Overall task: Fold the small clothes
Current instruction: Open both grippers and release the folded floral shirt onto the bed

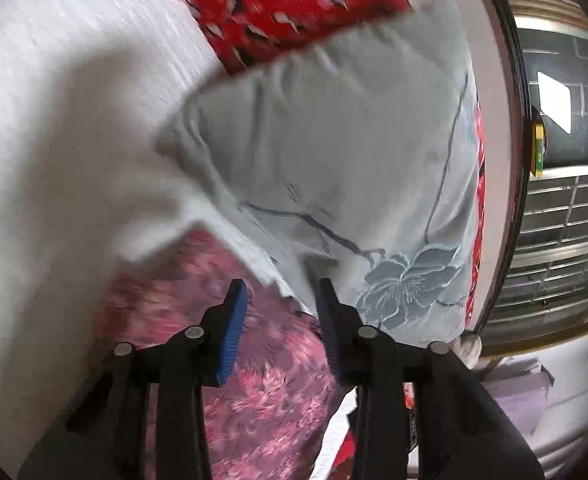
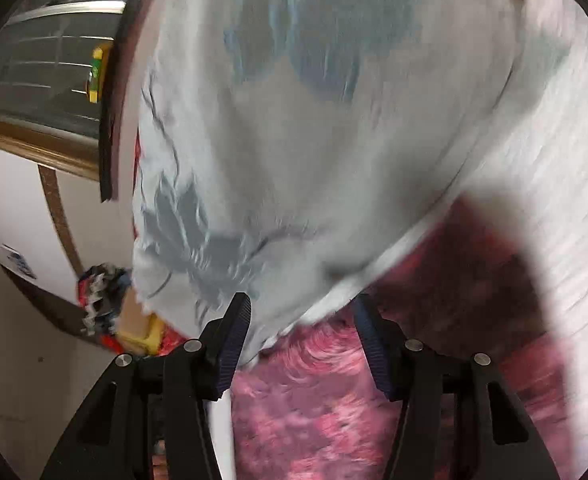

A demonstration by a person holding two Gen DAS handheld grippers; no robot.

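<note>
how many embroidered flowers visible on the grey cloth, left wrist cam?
1: a flower on the grey cloth, near its lower right edge, just beyond the open left gripper. Folds may hide others.

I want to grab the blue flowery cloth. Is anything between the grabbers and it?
Nothing visible blocks either one. The left gripper and right gripper are both open, with the pale blue flowered cloth edge right at their fingertips, over the pink fuzzy blanket.

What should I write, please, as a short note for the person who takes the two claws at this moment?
Left claw: open, holds nothing, at the edge of the pale blue flowered garment.
Right claw: open, with that garment's edge hanging between its fingers, not pinched.
The garment lies partly on the white cloth, over the pink blanket.
Done: no finished fold visible; the frames are blurred.
Left: grip the edge and fold.
</note>
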